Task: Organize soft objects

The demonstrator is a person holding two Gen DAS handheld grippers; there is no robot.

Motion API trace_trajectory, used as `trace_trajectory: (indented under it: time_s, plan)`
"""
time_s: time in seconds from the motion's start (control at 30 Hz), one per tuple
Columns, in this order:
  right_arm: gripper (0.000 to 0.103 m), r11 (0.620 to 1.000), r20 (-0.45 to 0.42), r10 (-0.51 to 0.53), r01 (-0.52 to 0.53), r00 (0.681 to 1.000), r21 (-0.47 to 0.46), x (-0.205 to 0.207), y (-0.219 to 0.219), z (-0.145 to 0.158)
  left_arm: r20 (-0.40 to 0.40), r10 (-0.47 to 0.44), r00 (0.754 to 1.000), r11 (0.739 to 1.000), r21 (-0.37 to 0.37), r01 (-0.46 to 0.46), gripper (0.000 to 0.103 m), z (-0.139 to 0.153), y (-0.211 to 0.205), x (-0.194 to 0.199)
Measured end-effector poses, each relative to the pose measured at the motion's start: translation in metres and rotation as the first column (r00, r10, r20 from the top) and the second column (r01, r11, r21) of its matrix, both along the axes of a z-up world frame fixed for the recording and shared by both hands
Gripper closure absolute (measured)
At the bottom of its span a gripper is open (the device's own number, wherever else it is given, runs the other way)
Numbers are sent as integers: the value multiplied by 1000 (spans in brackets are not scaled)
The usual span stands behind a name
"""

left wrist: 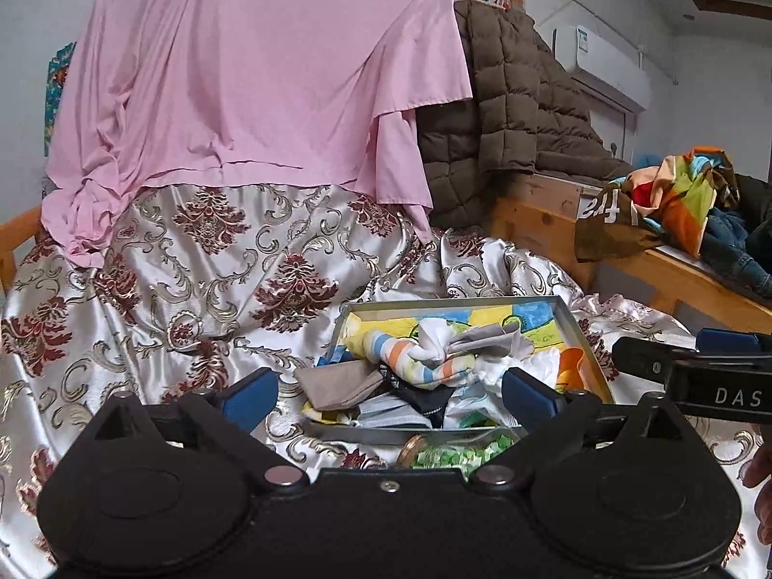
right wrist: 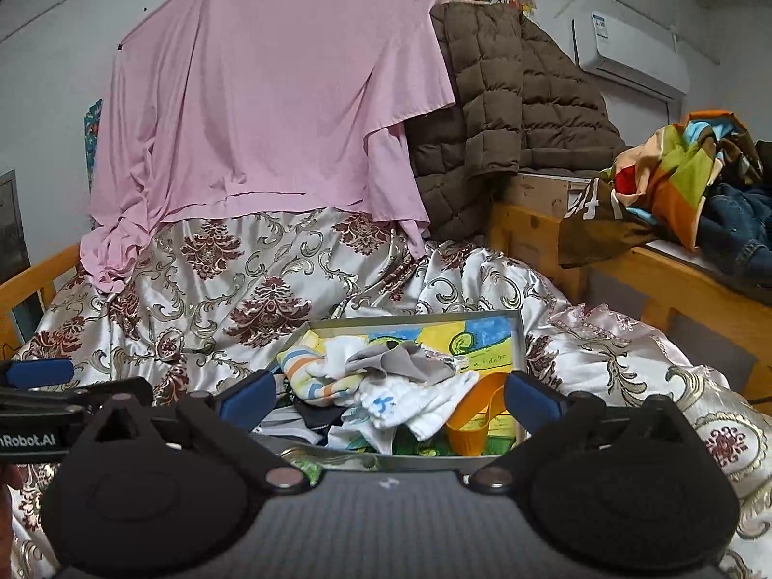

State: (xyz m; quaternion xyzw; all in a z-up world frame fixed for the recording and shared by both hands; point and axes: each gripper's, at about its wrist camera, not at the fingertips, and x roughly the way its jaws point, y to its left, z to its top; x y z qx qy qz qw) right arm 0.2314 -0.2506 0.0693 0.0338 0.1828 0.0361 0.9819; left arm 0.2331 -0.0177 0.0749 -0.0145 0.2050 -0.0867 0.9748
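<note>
A shallow metal tray (left wrist: 576, 337) (right wrist: 520, 347) lies on the patterned satin bedspread, holding several socks and small cloths. Among them are a striped sock (left wrist: 410, 362) (right wrist: 309, 376), a grey cloth (left wrist: 482, 337) (right wrist: 410, 362), a taupe folded piece (left wrist: 337, 383), a white sock (right wrist: 424, 400) and an orange band (right wrist: 475, 415). My left gripper (left wrist: 388, 395) hovers open over the tray's near end, nothing between its blue fingers. My right gripper (right wrist: 388, 398) is also open above the tray's near side, empty. The right gripper's arm (left wrist: 695, 366) shows in the left wrist view.
The satin bedspread (left wrist: 193, 265) covers the bed. A pink sheet (left wrist: 251, 72) hangs behind, beside a brown quilted jacket (left wrist: 506, 96). A wooden bench (left wrist: 675, 275) at right carries a colourful cloth (left wrist: 675, 193) and denim. A jar with green bits (left wrist: 448, 453) lies at the tray's near edge.
</note>
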Motion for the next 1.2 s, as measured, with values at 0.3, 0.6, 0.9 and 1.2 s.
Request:
trace_trajectory:
  time_s: [0.3,0.6,0.9,1.2]
  plan:
    - [0,1000,20,-17,17,1000,-10,-32,10,-6,7,17,1000,1000,-12,-17,1,-7,18,-35]
    - [0,999,35,-21,22,999,-39,-57,22,-14,31,25,999,999,-22,-24,1,-15,33,-61]
    - [0,999,4,-35,35,999,-35,-81,32,-28,-13,76,997,997,21,-76,1,-31,46,-90]
    - [0,997,-12,-79,79,997,-5,-98,32,-35,-63,103,993,995,-8,-104,1,-37,54,-106]
